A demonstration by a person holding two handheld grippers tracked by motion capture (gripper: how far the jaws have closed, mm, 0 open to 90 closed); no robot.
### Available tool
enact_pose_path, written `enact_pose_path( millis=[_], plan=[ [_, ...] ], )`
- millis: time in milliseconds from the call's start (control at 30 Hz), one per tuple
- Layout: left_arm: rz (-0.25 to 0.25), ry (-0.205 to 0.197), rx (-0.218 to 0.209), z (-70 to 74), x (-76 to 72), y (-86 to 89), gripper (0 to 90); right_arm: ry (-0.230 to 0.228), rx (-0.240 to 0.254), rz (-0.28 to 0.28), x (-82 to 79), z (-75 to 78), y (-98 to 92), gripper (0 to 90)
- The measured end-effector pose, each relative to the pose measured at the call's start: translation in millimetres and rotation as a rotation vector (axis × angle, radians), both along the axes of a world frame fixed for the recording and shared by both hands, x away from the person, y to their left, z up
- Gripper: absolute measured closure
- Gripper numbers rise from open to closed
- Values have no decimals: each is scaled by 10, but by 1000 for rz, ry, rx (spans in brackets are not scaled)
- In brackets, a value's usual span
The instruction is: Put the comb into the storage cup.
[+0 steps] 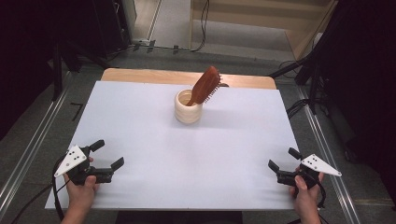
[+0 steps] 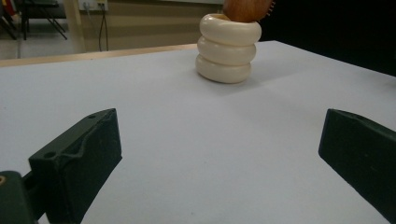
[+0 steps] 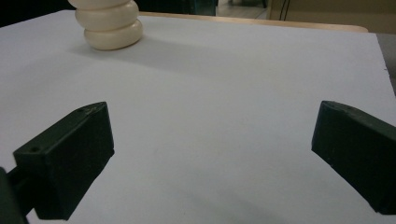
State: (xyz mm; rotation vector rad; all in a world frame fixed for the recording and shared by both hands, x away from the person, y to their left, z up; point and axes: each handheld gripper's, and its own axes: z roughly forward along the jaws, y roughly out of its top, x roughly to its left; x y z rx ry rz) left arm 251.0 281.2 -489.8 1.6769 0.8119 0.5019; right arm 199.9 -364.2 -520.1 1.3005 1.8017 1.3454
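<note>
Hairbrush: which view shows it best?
The high view. There the whole wooden hairbrush shows, leaning handle-down in the cream ribbed cup, bristles facing right. The left gripper view catches just the lower part of its head above the cup rim, cut off by the frame's top. The right gripper view gives the cup's lower rings.

Looking along the left tool (image 2: 219,154) now, its two black jaws stand wide apart with nothing between them, low over the white desk (image 2: 187,140). Up ahead stands the cream holder shaped like three stacked rings (image 2: 228,47), upright, well apart from the jaws and nearer the desk's far edge. A reddish-brown wooden hairbrush (image 2: 246,9) pokes out of its top, cut off by the frame. A strip of pale wood runs along the desk's far edge (image 2: 93,55), with floor and cables beyond.
</note>
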Motion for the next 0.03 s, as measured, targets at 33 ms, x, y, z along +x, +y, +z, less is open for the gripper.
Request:
enact_pose_path(
  millis=[33],
  plan=[
    [1, 0, 1, 0, 0, 0, 0, 0, -1, 1, 1, 0, -1, 0]
  ],
)
